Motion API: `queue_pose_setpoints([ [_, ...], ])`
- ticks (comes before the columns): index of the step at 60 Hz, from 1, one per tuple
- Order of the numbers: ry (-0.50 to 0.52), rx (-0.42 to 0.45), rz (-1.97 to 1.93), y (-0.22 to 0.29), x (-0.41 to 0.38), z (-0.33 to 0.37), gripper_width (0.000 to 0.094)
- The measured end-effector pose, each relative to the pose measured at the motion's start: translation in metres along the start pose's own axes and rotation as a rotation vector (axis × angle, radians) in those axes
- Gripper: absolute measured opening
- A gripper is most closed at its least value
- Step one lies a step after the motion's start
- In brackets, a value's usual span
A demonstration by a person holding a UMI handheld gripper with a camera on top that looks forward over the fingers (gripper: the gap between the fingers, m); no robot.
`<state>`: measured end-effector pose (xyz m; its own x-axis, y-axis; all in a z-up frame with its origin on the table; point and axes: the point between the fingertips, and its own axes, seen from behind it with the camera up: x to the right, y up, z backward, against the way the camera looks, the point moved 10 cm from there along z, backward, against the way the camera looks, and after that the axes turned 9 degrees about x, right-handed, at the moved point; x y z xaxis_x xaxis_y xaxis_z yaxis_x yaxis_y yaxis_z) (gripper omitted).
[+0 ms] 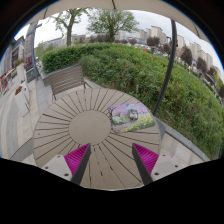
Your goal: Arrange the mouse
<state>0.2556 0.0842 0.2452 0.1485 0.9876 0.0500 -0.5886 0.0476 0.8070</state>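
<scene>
Magenta pads [77, 157] stood spread on your gripper [110, 162], nothing between. No mouse was discernible; the printed mat [131, 117] lay ahead, right of centre, long axis slanting rightward across the slatted table [62, 128].

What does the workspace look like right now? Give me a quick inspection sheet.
Surface: round slatted table, outdoors on a terrace.
Job's things: no mouse seen; a printed pad lies flat on the table beyond the right finger.
Clutter: nothing seen.
Grippers: the gripper hovers over the table's near edge, jaws open, nothing between them.
Cables: nothing seen.
Surroundings: a chair behind the table, a hedge, trees and buildings beyond.
</scene>
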Motion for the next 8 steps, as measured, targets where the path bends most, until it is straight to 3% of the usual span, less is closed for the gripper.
queue_pose_setpoints([
  [8, -0.008, 0.014, 0.021, 0.0005, -0.0041, 0.0014, 0.0847],
])
